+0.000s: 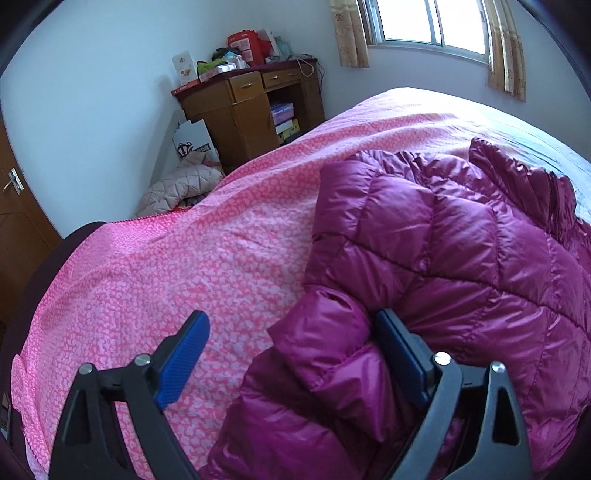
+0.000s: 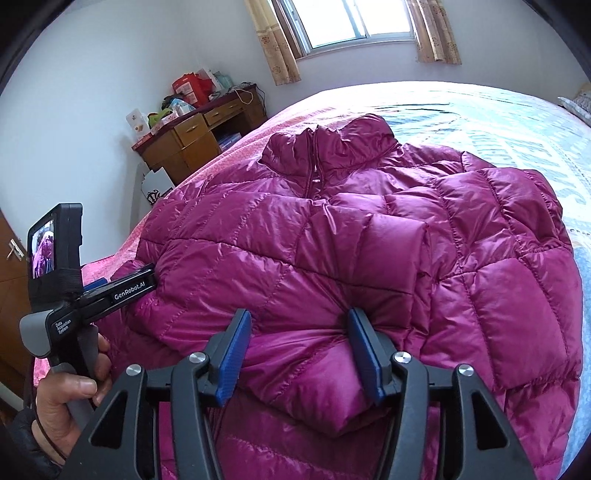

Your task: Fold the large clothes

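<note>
While the work is lying somewhere in its middle, these lines are setting out what the two views are showing.

Garment: a magenta quilted down jacket (image 2: 369,229) is lying front-up on the bed (image 1: 184,266), collar toward the window (image 2: 354,22), on the pink patterned cover beside a pale blue one.

Done so far: a sleeve (image 2: 332,266) is lying folded across the chest, and the jacket's left edge is looking turned inward, so I am judging the side folds as largely in place.

Left to do: the hem end nearest the cameras is still bunching up, and no fold from hem to collar is showing; that lengthwise fold and a final flattening are seemingly remaining.

Left gripper (image 1: 295,354): its jaws are standing spread wide, one pad hanging over bare cover and the other resting against a puffy roll of jacket, nothing pinched.

Right gripper (image 2: 295,354): its jaws are standing partly apart around a thick bunch of fabric at the hem; whether the pads are pressing on it, I cannot tell.

Person: a hand (image 2: 70,402) is gripping the left tool's handle.
</note>
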{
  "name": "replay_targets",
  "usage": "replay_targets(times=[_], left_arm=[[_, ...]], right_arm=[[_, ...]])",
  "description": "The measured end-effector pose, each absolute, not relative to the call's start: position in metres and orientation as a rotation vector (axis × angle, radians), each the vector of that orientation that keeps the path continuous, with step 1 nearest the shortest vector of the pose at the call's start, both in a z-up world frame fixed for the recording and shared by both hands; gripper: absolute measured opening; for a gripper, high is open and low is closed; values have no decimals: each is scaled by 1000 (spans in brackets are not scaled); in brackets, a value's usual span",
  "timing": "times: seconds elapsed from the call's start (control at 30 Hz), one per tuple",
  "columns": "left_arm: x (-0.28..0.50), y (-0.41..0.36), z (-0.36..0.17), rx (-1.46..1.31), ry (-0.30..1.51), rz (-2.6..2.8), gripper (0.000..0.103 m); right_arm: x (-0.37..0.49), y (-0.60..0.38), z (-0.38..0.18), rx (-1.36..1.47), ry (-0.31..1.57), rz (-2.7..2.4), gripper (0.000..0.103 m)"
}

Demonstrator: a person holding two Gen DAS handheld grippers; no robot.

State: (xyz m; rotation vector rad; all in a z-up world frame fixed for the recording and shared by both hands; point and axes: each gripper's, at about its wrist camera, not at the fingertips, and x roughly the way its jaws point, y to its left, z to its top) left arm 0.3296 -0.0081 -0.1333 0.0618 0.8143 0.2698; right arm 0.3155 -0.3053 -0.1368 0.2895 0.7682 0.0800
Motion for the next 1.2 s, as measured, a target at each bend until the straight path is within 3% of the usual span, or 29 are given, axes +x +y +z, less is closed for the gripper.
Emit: replay_targets(times=[0.1,0.27,0.33,0.4,0.47,0.87,1.2], left_arm=[[332,-4,-132,49,818,262,94],[332,7,-130,-2,827,235,94],[332,12,-131,-30,828,224,95],[332,17,-132,-61,832,213,96],[332,23,-133,-96,837,198,96],[324,36,-133,-196,801,164,97],[317,40,-131,-221,778,148,97]], right_arm=[[310,-304,-116,293,836,103,57],[298,-325,-45,306,751,72,57],[307,-342,-16,341,724,56,62],[327,-359,3,404,721,38,77],[351,-366,7,434,735,2,78],[527,-364,-59,530,924,-167,78],[577,-367,-110,527,1014,-200,77]])
